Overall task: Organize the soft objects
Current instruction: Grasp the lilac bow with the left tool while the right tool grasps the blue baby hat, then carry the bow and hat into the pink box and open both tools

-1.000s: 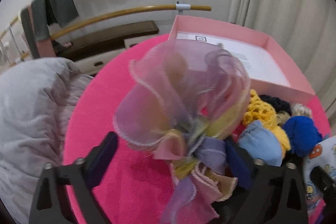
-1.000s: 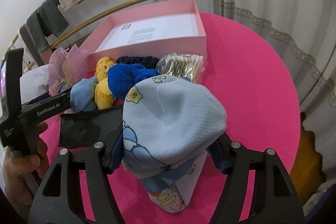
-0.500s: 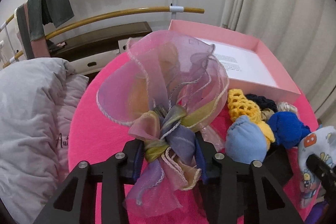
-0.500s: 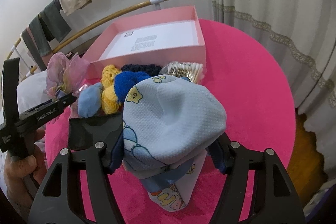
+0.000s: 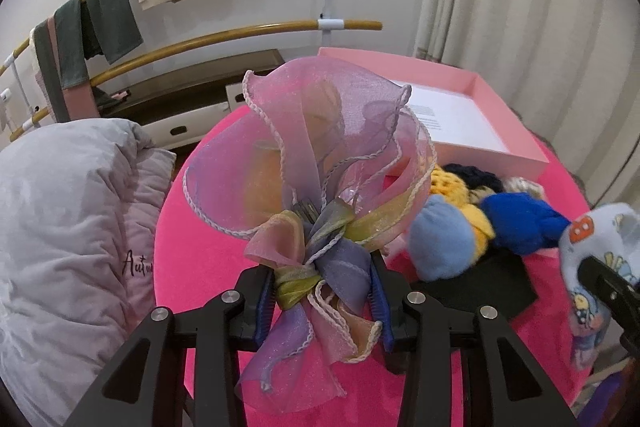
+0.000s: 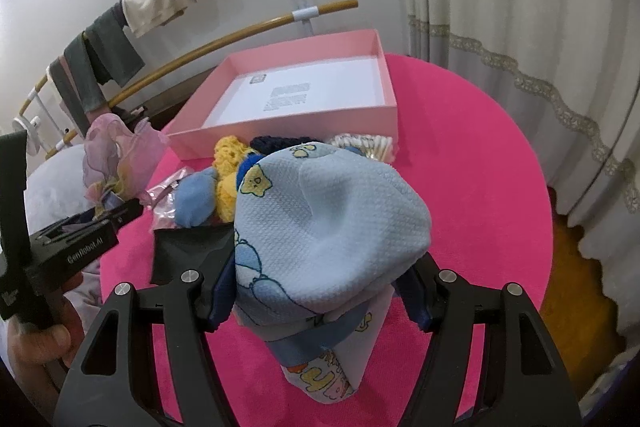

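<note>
Now that its jaws have just been closing, the left gripper point(image 5: 322, 301) is pinching the knot of the organza bow point(image 5: 320, 163), which is filling the centre of the left view, lifted off the pink table point(image 5: 200, 255); that piece is ready for carrying to the pink box point(image 5: 492, 143) at upper right. At lower centre of the right view, the right gripper point(image 6: 318, 293) is squeezing the pale blue printed cloth point(image 6: 328, 227), apparently clear of the table. Both tools are angling downward toward the pile of soft things point(image 6: 224, 187).

"GenRobot.AI" on left gripper point(image 6: 86, 223), "Autu…" on grey bedding point(image 5: 60, 227)
</note>
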Demonstrator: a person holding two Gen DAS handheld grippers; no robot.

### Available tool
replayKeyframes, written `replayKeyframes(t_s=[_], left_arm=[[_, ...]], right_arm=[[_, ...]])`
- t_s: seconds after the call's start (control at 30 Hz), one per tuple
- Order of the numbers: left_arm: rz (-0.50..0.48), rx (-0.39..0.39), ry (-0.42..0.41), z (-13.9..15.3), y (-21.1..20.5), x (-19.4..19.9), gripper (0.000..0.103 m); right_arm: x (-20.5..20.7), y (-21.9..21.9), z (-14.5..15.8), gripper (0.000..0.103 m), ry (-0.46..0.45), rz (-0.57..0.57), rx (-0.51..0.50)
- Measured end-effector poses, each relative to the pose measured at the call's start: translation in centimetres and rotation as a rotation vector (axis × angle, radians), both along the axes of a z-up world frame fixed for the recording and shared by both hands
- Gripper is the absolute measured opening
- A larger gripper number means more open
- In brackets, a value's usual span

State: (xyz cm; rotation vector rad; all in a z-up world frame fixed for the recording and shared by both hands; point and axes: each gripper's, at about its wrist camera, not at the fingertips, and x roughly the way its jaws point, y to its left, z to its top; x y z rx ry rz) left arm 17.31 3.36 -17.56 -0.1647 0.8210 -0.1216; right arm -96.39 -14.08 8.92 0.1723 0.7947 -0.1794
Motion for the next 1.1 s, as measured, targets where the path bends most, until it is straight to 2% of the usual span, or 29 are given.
replayKeyframes(t_s=[0.23,0.47,0.73,0.8,1.0,1.1], left_arm=[[-0.014,-0.011,-0.036,3.6,1.6,-6.9,0.037],[-0.015,-0.005,-0.085,8.2,4.2,-13.9,0.038],[-0.017,0.008,-0.156,14.2,5.1,-23.0,0.038],[-0.020,0.009,-0.167,14.7,5.6,-24.1,0.039],[-0.034,0.001,-0.187,18.3,7.3,-30.9,0.040],[-0.042,-0.001,-0.191,19.8,8.3,-32.7,0.040]], right_arm=[[-0.7,0.6,1.8,0.064,-0.041,0.010,-0.003],[-0.4,1.2,5.4,0.064,-0.114,0.038,-0.027],[3.1,0.6,8.7,0.064,-0.175,0.069,-0.030],[4.0,0.2,9.1,0.064,-0.184,0.068,-0.031],[7.6,-1.5,10.3,0.064,-0.191,0.059,-0.036],[9.6,-2.6,10.6,0.064,-0.187,0.054,-0.016]])
